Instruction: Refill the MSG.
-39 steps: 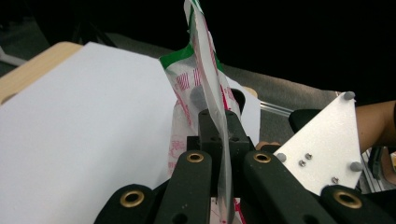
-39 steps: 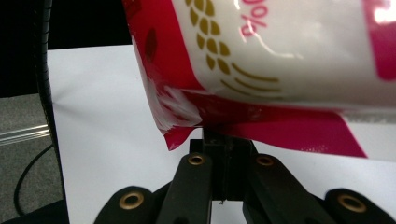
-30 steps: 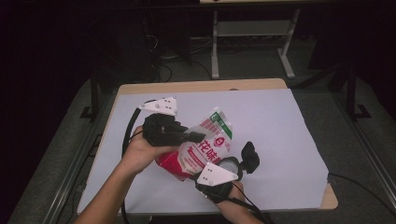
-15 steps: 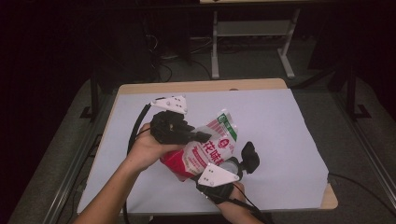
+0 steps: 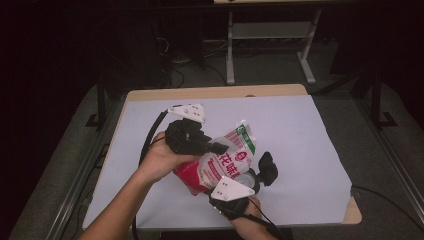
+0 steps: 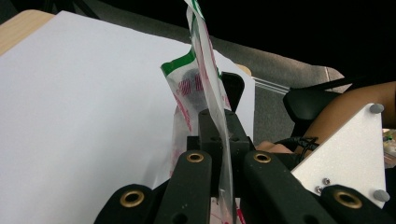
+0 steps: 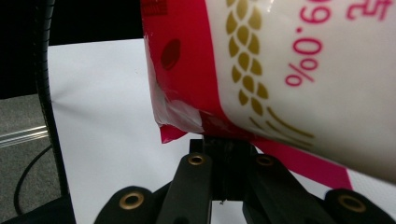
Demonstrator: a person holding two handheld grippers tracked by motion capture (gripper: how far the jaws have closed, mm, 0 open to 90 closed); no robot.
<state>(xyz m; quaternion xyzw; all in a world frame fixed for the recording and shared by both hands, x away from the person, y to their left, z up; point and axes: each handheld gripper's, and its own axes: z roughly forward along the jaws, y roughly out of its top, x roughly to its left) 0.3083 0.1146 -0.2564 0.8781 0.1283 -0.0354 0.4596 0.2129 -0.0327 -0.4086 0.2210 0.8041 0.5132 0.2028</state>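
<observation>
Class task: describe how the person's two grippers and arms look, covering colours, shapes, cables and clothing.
Both the left gripper and right gripper are black with two jaws, brass-ringed holes at the base, and a pale three-cornered plate with screws on top. A black cable trails from each. The forearms are bare, with no sleeves in view.

Dark lab, paper-covered table, floor cables
</observation>
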